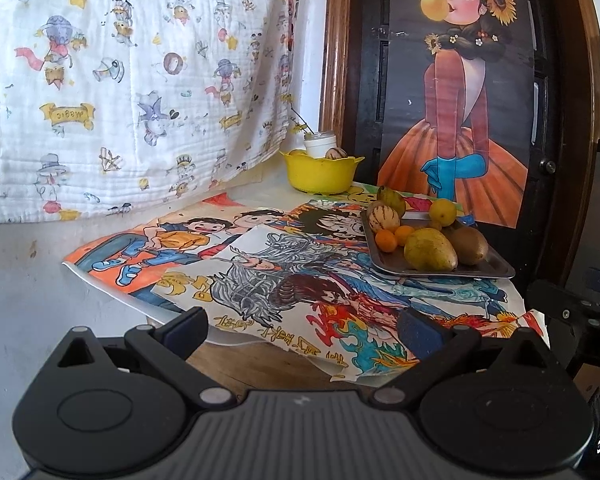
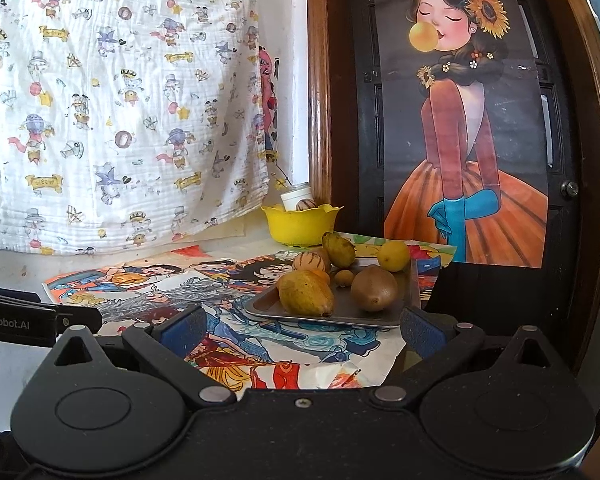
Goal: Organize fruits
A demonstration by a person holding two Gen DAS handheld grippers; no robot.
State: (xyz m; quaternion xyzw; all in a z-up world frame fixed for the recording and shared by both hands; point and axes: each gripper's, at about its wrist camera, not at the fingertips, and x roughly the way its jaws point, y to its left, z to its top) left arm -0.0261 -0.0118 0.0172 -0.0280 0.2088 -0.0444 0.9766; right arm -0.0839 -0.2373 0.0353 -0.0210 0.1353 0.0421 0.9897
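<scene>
Yellow, orange and brown fruits (image 2: 306, 293) lie piled on a metal tray (image 2: 268, 304).

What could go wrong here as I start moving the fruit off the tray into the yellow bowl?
1. The metal tray sits near the table's right front edge on loose drawings; a nudge might slide it off.
2. The fruits are crowded: lifting the front mango or kiwi could roll the small oranges.
3. The yellow bowl already holds a striped fruit, and a white jar stands right at it, so a careless drop may knock it over.
</scene>
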